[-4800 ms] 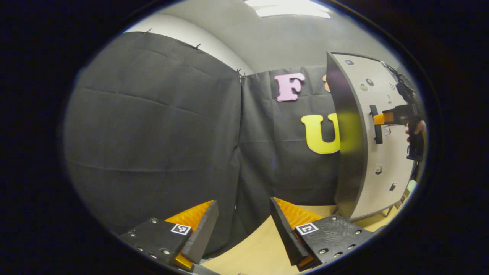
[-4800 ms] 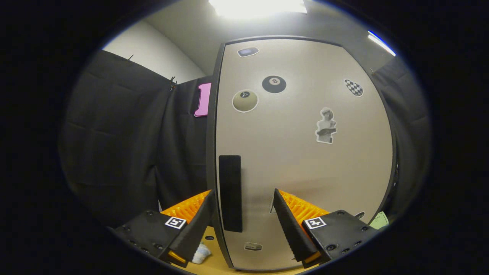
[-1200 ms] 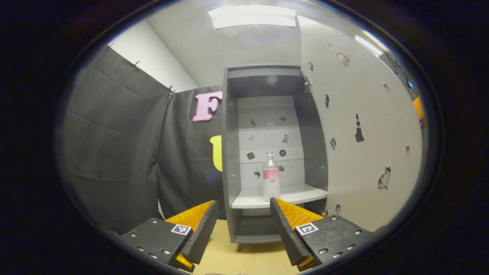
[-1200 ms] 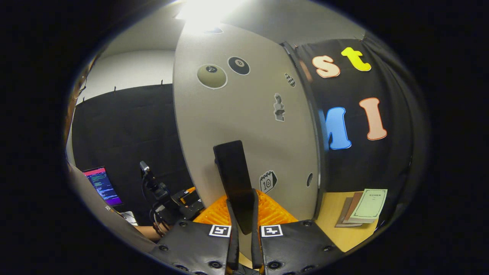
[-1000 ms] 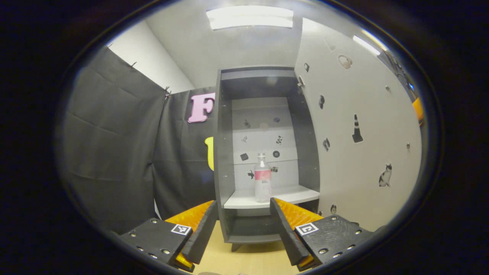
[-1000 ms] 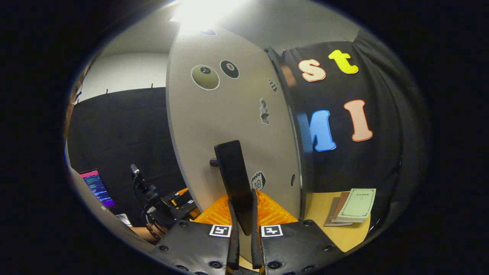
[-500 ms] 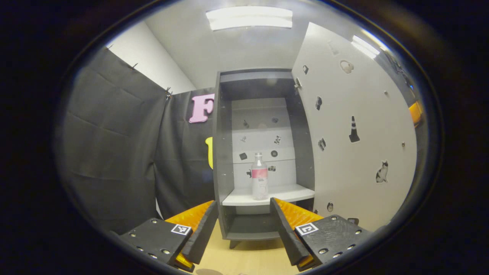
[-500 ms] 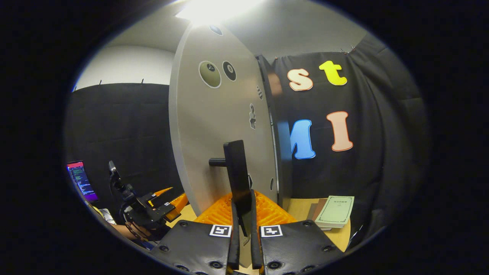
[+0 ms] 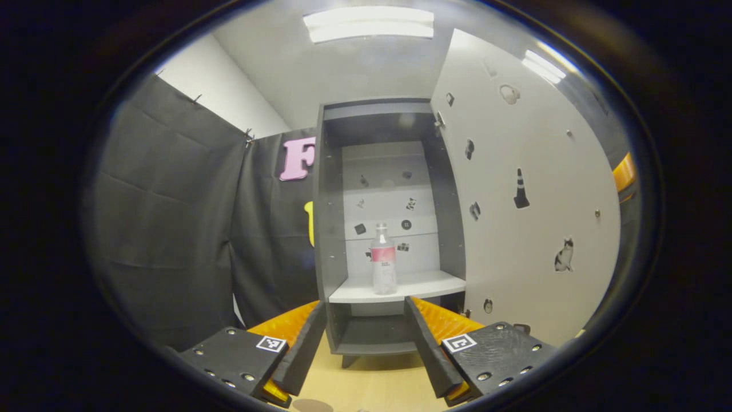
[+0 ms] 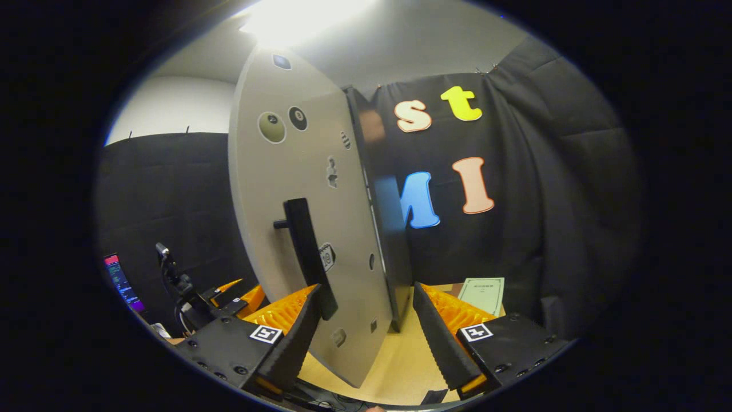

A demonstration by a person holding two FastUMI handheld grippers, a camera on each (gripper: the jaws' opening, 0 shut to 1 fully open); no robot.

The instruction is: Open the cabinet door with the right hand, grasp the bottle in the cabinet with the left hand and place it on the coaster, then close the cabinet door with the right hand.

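Note:
The grey cabinet [image 9: 329, 229] stands with its pale door [image 9: 526, 200] swung wide to the right. A clear bottle [image 9: 384, 260] with a pink label stands upright on the cabinet's white shelf [image 9: 417, 285]. My left gripper [image 9: 363, 337] is open, well short of the cabinet, with the bottle straight ahead above the gap between its fingers. In the right gripper view the door's outer face [image 10: 269, 189] and its black handle [image 10: 306, 252] are close. My right gripper [image 10: 366, 326] is open, with the handle's lower end just beside its left finger [image 10: 294, 335].
Wooden tabletop [image 9: 372, 383] runs under the cabinet. A stack of books [image 10: 481, 294] lies on the table right of the cabinet. A lit monitor [image 10: 119, 276] sits far left in the right gripper view. Black cloth walls close in on both sides.
My right gripper has let go of the door handle and opened, and its view has shifted right. The door has swung a little wider. The left gripper stays open, facing the bottle.

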